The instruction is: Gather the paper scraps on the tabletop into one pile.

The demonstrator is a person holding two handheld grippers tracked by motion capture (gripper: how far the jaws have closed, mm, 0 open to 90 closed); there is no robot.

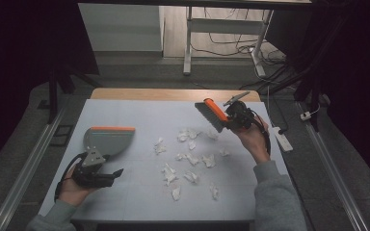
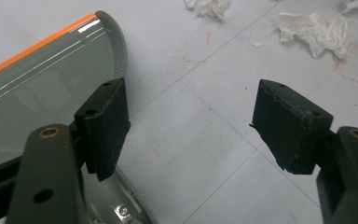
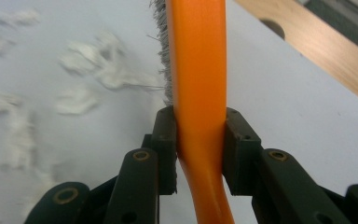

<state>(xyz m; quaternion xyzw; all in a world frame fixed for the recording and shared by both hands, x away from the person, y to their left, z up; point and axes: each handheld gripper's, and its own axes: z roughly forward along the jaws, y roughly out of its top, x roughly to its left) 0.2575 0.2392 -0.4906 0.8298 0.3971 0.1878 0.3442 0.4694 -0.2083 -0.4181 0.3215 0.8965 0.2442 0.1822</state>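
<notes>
Jaws, right gripper: clamped from both sides on the orange plastic handle of the hand brush, pads pressed flat against it.
Jaws, left gripper: standing wide apart, bare tabletop between the pads, nothing gripped.
Hand brush: runs straight away from the right jaws; grey bristles show along one edge; its far end is cut off at the top of the right gripper view.
Grey plastic dustpan with an orange lip: lies just beside and partly behind one left jaw; whether that jaw touches it cannot be told.
Crumpled white paper scraps: scattered on the pale grey tabletop between the two pairs of jaws; blurred in the right gripper view.
Left hand: holds its gripper low, near the tabletop's front corner; its fingers are mostly hidden.
</notes>
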